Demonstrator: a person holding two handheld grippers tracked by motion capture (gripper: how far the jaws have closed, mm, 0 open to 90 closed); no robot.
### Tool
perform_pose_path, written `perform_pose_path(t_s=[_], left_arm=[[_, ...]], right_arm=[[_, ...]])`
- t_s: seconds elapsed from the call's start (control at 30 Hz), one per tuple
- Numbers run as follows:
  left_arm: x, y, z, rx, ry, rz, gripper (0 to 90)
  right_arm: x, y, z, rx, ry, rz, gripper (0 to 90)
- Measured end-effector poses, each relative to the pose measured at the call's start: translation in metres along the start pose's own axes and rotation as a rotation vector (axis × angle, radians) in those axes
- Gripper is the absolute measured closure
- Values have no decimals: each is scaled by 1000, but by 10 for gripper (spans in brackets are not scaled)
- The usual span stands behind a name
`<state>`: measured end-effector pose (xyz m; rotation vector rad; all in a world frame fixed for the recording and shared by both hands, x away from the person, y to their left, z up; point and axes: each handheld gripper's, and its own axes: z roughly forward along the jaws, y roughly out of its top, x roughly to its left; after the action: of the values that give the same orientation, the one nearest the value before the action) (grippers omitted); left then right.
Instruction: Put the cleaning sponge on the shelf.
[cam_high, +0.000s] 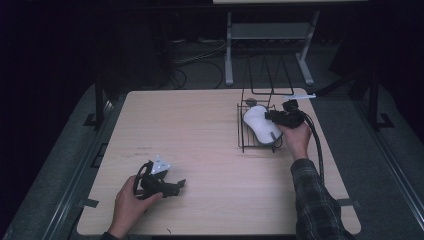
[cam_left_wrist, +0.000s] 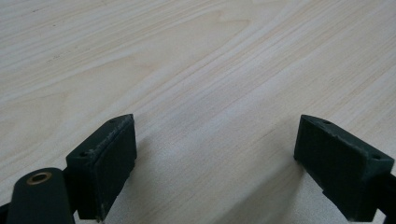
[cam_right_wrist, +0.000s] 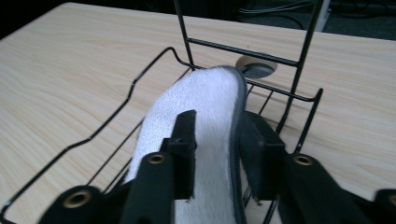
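right gripper (cam_high: 278, 117): at the wire rack (cam_high: 242, 131), jaws straddling the white plate (cam_high: 260, 124). in the right gripper view one jaw sits on the white face of the plate (cam_right_wrist: 205, 107), the other on its grey back side. the jaws are part-way apart; whether the pads press on the plate i cannot tell.
right hand (cam_high: 296, 137): behind the gripper, at the rack's near-right corner; plaid sleeve (cam_high: 315, 200) runs along the worktop's right edge.
white plate: inside the rack, tilted on edge, grey rim (cam_right_wrist: 239, 116) showing, resting between the rack wires.
wire rack: black, near the worktop's far right corner, tall back frame (cam_right_wrist: 247, 46) standing upright.
round cap (cam_right_wrist: 256, 68): grey disc set in the worktop just behind the rack.
left gripper (cam_high: 172, 187): released, jaws wide apart, bare wood between them (cam_left_wrist: 215, 154); low over the worktop near the near-left corner, well apart from the rack.
left hand (cam_high: 131, 205): wrapped around the gripper body, at the near edge.
worktop (cam_high: 190, 130): light wood table.
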<state>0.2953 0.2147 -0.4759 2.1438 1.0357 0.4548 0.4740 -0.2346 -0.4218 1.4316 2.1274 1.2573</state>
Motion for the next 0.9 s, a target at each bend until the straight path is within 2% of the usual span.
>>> perform_pose_path(t_s=[0.13,0.2,0.3,0.33,0.37,0.4,0.47,0.67,0.9], left_arm=[[0,0,0,0,0,0,122],[0,0,0,0,0,0,122],[0,0,0,0,0,0,122],[0,0,0,0,0,0,122],[0,0,0,0,0,0,122],[0,0,0,0,0,0,122],[0,0,0,0,0,0,122],[0,0,0,1,-1,0,122],[0,0,0,2,-1,0,122]], right_arm=[[-1,1,-4,-8,-8,-1,607],[-1,1,-6,-13,-8,-6,616],[0,1,-14,-22,7,-6,735],[0,-1,-20,-24,10,-24,816],[1,-3,-22,-21,12,-26,858],[1,-3,-22,-21,12,-26,858],[4,-10,-28,15,13,-60,899],[10,-22,-36,57,18,-109,899],[19,-35,-31,97,2,-140,899]])
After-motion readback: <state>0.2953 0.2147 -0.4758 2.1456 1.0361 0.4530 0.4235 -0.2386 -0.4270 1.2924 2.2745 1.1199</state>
